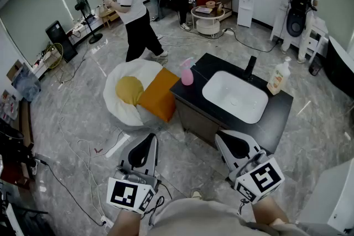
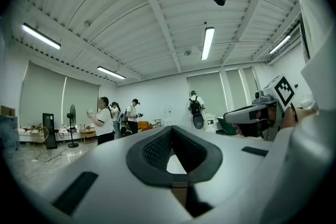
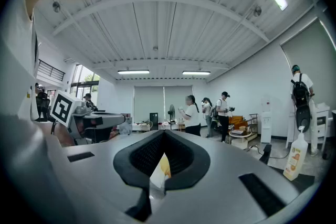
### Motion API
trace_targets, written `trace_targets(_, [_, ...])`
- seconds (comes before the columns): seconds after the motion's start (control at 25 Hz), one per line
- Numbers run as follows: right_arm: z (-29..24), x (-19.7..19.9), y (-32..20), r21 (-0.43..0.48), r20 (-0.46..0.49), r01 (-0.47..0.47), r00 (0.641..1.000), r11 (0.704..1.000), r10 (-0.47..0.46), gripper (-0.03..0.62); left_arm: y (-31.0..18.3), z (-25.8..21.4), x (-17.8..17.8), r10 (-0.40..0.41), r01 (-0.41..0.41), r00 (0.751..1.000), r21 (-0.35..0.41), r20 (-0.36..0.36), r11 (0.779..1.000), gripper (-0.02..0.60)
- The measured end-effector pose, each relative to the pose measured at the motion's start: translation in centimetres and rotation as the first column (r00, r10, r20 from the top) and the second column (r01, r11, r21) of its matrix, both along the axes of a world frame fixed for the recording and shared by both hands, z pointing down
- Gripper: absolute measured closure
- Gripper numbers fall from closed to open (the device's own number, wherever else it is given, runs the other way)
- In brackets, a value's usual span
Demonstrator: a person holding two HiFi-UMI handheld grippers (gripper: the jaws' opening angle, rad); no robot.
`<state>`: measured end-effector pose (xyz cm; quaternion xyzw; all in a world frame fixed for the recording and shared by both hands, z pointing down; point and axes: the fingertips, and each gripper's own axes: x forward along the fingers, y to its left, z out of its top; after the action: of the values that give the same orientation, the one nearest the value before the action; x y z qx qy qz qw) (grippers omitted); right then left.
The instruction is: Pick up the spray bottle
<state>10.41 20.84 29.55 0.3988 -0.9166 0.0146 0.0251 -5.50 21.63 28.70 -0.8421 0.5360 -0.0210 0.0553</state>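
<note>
A pink spray bottle [image 1: 187, 72] stands upright on the near-left corner of a black counter [image 1: 279, 113]. Both grippers are held low, close to my body and well short of the counter. My left gripper [image 1: 150, 138] is shut with nothing in it, its tips meeting in the left gripper view [image 2: 170, 128]. My right gripper [image 1: 222, 138] is likewise shut and empty, and it points level toward the room [image 3: 164, 134]. Neither gripper view shows the spray bottle.
A white sink [image 1: 235, 96] with a black faucet [image 1: 250, 65] is set in the counter, and a white soap bottle [image 1: 279, 77] [image 3: 295, 155] stands at its far right. An egg-shaped beanbag [image 1: 131, 91] with an orange cushion [image 1: 159, 94] lies left of the counter. Several people stand at the back. Cables cross the floor.
</note>
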Motion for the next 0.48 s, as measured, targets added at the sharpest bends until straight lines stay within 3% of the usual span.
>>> trace_targets(0.48, [0.8, 1.5, -0.4, -0.021, 0.013, -0.023, 1.000, 1.000, 0.023, 0.565, -0.1, 0.7, 1.4, 0.021, -0.021, 1.000, -0.018, 0.006, 1.000, 0.561])
